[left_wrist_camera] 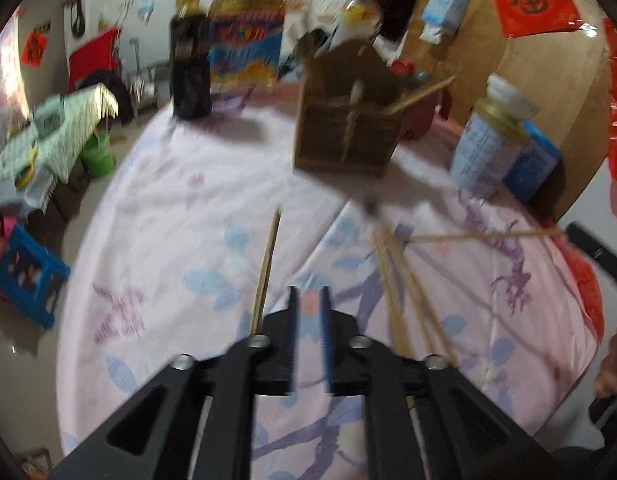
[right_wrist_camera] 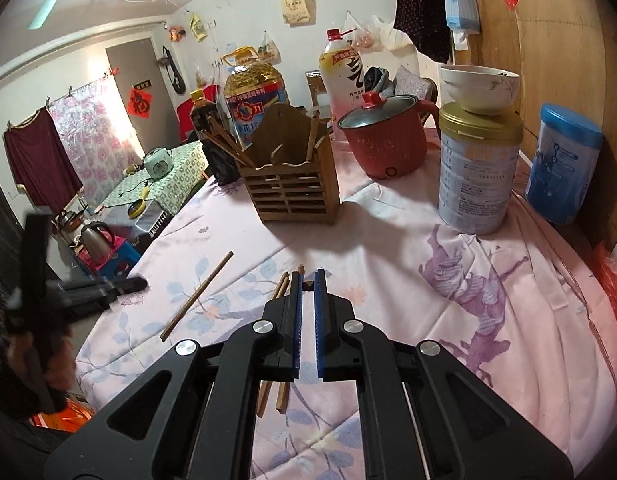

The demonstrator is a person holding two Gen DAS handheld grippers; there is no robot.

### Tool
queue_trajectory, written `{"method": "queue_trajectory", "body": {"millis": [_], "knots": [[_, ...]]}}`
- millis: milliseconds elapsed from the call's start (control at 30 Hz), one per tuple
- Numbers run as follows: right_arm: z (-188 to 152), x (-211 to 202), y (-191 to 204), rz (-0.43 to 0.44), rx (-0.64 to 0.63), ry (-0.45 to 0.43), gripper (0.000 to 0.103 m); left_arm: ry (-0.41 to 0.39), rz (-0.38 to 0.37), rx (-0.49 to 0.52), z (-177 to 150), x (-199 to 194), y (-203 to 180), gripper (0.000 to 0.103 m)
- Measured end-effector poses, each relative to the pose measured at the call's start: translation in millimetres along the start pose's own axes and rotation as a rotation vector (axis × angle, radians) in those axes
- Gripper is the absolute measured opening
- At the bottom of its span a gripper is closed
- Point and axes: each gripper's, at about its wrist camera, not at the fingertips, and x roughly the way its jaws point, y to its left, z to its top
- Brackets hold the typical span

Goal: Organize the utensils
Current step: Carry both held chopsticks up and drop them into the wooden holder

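A wooden slatted utensil holder (right_wrist_camera: 294,182) stands at the back of the table with several chopsticks in it; it also shows in the blurred left wrist view (left_wrist_camera: 348,128). One loose chopstick (right_wrist_camera: 196,296) lies on the cloth to the left, also seen in the left wrist view (left_wrist_camera: 266,272). A small bunch of chopsticks (right_wrist_camera: 280,292) lies under my right gripper (right_wrist_camera: 307,280), whose jaws are slightly apart over them with nothing held. The bunch shows in the left wrist view (left_wrist_camera: 404,292). My left gripper (left_wrist_camera: 308,300) is open and empty above the cloth.
A red electric pot (right_wrist_camera: 388,140), a gold-lidded tin (right_wrist_camera: 478,172) with a bowl (right_wrist_camera: 480,88) on top, a blue canister (right_wrist_camera: 562,164), an oil jug (right_wrist_camera: 254,92), a soy sauce bottle (right_wrist_camera: 212,136) and a drink bottle (right_wrist_camera: 342,72) ring the table's back.
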Motion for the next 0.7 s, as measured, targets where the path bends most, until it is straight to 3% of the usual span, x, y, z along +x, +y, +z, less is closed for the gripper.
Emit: {"method": "queue_trajectory", "body": {"millis": [300,500,600,700], "knots": [[-5.6,0.5,-1.5,-0.009,0.005,0.026,0.007,0.141,0.068,-0.045,-44.0,42.3,40.6,0.027],[-4.4,0.5,0.5,-0.008,-0.008,0.033,0.007,0.115,0.101,0.001,-45.2,49.7,36.0,0.027],[-3.3,0.6,1.3,-0.008,-0.012,0.031,0.007,0.116,0.072,0.006,-45.0,50.0,35.0,0.006],[-0.8,-0.2,1.9,-0.008,-0.016,0.024,0.007,0.087,0.059,-0.012,-40.0,42.2,31.8,0.006]]}}
